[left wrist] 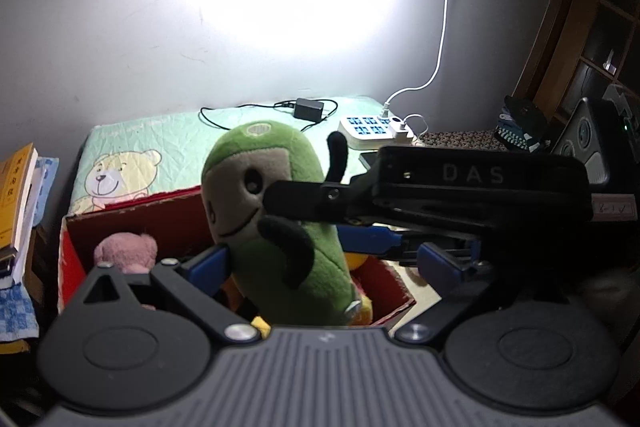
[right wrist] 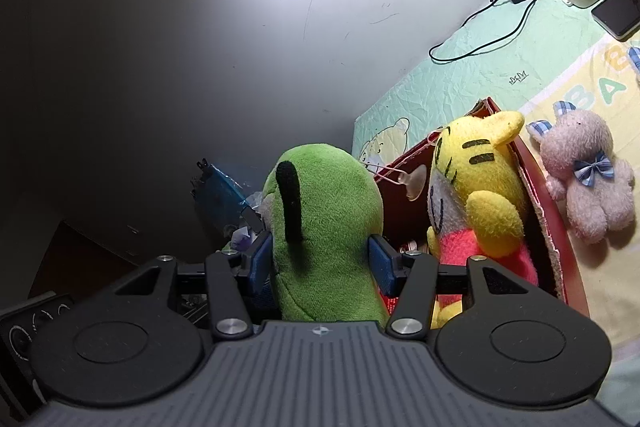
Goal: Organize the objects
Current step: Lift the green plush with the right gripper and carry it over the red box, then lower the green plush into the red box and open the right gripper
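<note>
A green plush toy (left wrist: 276,219) with black arms is held upright over a red cardboard box (left wrist: 168,219). My right gripper (right wrist: 324,259) is shut on the green plush (right wrist: 328,227), its blue pads pressing both sides. In the left wrist view the right gripper's body (left wrist: 460,195) reaches in from the right. My left gripper (left wrist: 320,267) stands wide open around the plush's lower body; whether its pads touch is unclear. A yellow tiger plush (right wrist: 480,195) sits in the box (right wrist: 540,211). A pink bear (right wrist: 588,179) lies on the mat outside the box.
A green baby-print mat (left wrist: 160,143) covers the table. A white power strip (left wrist: 372,127), a black adapter with cord (left wrist: 308,109) and a phone (right wrist: 618,13) lie at the back. Books (left wrist: 16,211) are stacked at the left. Another pink plush (left wrist: 128,251) lies in the box.
</note>
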A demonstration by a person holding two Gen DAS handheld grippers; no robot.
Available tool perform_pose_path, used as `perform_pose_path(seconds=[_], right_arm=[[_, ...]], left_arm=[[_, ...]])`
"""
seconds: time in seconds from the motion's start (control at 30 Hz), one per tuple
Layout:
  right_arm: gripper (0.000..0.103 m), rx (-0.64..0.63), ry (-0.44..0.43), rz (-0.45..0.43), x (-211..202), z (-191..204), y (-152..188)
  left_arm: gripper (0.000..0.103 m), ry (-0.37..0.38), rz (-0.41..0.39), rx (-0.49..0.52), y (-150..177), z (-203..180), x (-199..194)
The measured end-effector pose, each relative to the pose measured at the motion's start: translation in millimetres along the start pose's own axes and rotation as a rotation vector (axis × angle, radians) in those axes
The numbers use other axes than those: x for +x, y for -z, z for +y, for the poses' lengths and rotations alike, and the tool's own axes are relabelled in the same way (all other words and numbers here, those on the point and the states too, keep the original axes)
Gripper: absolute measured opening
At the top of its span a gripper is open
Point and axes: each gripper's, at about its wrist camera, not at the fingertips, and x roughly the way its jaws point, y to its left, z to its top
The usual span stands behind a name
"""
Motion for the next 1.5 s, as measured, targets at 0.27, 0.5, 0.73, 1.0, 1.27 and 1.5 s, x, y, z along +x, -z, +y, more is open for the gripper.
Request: perform_pose_path(seconds=[0.27, 0.5, 0.73, 1.0, 1.27, 1.5], right_arm=[[0.054, 0.080, 0.044, 0.034, 26, -9, 1], [0.055, 0.124, 0.089, 0.046, 41, -17, 6], [0.055, 0.123, 0.137, 0.062, 59, -22, 11], [0.055, 0.082, 0.182, 0.071, 73, -27, 10], [0.055, 0.048, 0.197, 0.067, 81, -31, 16], [0.055, 0.034, 0.188, 0.063, 79, -37, 19]], left_arm=[[0.098, -0.017, 0.064, -0.028, 1, 24, 19], [0.097, -0.008, 0.116, -0.044, 3, 39, 36], [0.097, -0.028, 0.151, -0.015, 6, 51, 51], [0.098, -0.027, 0.188, -0.045, 12, 63, 67], [0.100, -0.061, 0.238, -0.065, 19, 67, 77], [0.100, -0.095, 0.284, -0.084, 24, 69, 84]])
